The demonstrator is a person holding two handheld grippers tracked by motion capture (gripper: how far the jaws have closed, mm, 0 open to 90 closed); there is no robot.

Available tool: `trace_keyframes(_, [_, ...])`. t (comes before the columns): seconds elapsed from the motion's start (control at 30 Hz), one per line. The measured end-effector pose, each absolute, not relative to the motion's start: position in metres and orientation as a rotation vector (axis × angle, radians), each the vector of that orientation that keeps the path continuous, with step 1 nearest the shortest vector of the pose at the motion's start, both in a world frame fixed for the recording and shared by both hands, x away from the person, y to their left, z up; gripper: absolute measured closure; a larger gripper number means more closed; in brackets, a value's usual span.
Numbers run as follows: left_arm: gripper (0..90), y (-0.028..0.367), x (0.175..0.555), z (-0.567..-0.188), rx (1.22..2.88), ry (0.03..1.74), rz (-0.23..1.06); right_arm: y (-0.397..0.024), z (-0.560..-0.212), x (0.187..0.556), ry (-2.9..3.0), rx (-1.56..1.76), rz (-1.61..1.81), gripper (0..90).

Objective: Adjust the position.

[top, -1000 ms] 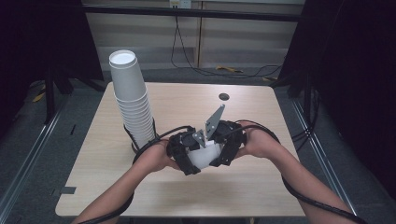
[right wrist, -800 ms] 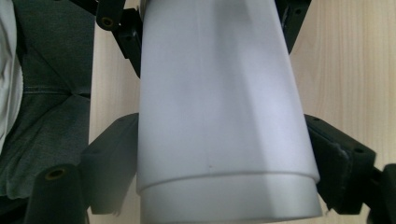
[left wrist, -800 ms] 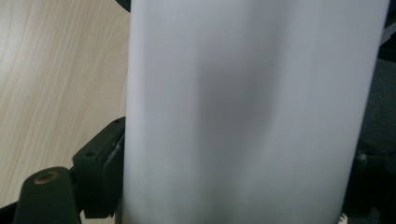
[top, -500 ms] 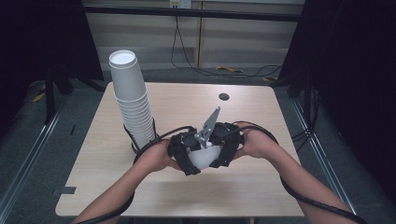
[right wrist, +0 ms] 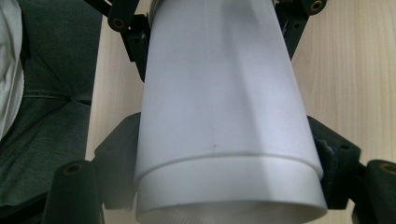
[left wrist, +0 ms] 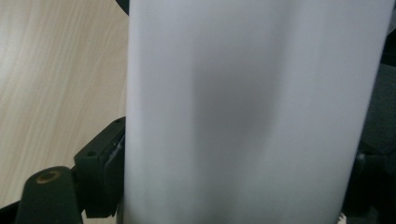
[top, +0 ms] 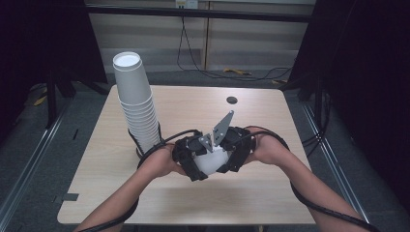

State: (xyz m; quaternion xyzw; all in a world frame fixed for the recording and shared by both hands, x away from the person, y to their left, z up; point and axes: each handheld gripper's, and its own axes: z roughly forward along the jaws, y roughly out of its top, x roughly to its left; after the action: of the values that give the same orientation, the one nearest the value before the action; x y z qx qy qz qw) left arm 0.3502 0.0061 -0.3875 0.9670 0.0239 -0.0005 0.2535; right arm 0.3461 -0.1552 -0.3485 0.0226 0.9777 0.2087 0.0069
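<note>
Near the middle of the worktop (top: 270, 203), toward its front edge, the person holds a white paper cup (top: 212, 159) lying on its side between both tools. The left gripper (top: 189, 159) is clamped across one end. The right gripper (top: 231, 153) has just been closing, its fingers (right wrist: 332, 161) now pressing the cup's wider end, probably to pull nested cups apart, though any seam is blurred. The tall cup stack (top: 138, 106) stands near the left edge.
</note>
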Motion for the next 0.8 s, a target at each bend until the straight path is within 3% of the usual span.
trace_keyframes(0.43, [16.3, 0.0079, 0.3500, -0.3876, 2.617, 0.057, 0.018, -0.1521, -0.3496, 0.3433, 3.039, 0.065, 0.669, 25.6])
trace_keyframes(0.8, [6.0, 0.0115, 0.3519, -0.3921, 2.547, 0.094, 0.012, -0.1591, -0.3493, 0.3417, 3.009, 0.080, 0.721, 25.7])
